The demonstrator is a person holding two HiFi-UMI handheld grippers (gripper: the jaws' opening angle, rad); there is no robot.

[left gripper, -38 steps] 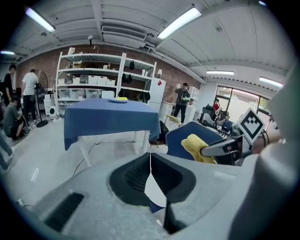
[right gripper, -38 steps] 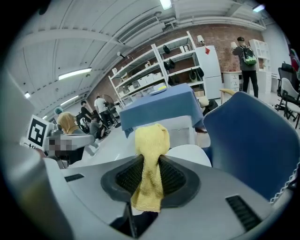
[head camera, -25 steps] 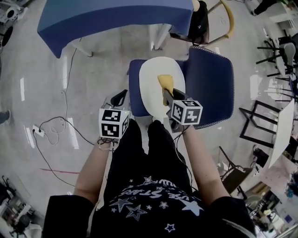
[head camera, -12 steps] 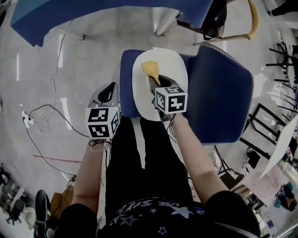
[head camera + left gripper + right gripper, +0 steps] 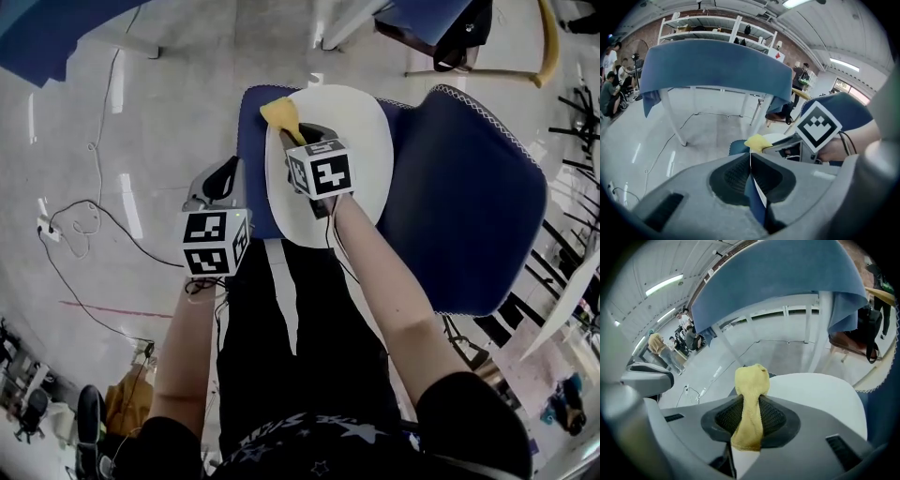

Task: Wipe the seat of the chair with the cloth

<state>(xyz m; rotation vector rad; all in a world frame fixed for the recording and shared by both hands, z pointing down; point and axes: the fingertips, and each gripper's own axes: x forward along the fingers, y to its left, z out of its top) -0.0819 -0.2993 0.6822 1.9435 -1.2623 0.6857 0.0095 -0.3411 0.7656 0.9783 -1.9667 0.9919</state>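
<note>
The chair's white seat (image 5: 349,141) lies in front of me, with a blue cover (image 5: 469,206) around it. My right gripper (image 5: 292,136) is shut on a yellow cloth (image 5: 279,114), pressing it at the seat's far left rim. In the right gripper view the cloth (image 5: 751,385) sticks out between the pads of the right gripper (image 5: 749,416) over the seat (image 5: 820,394). My left gripper (image 5: 219,183) hangs beside the chair's left edge, off the seat. In its own view the left gripper (image 5: 751,171) is shut, holding nothing, with the cloth (image 5: 758,142) ahead.
A table under a blue cover (image 5: 712,65) stands beyond the chair. Cables (image 5: 84,225) trail over the floor at the left. A wooden chair with a black bag (image 5: 469,28) stands behind, and black metal frames (image 5: 577,122) at the right. My legs (image 5: 291,319) are against the seat's front.
My right gripper has dragged the cloth from the middle of the seat to its far left rim. The left gripper has stayed beside the chair.
</note>
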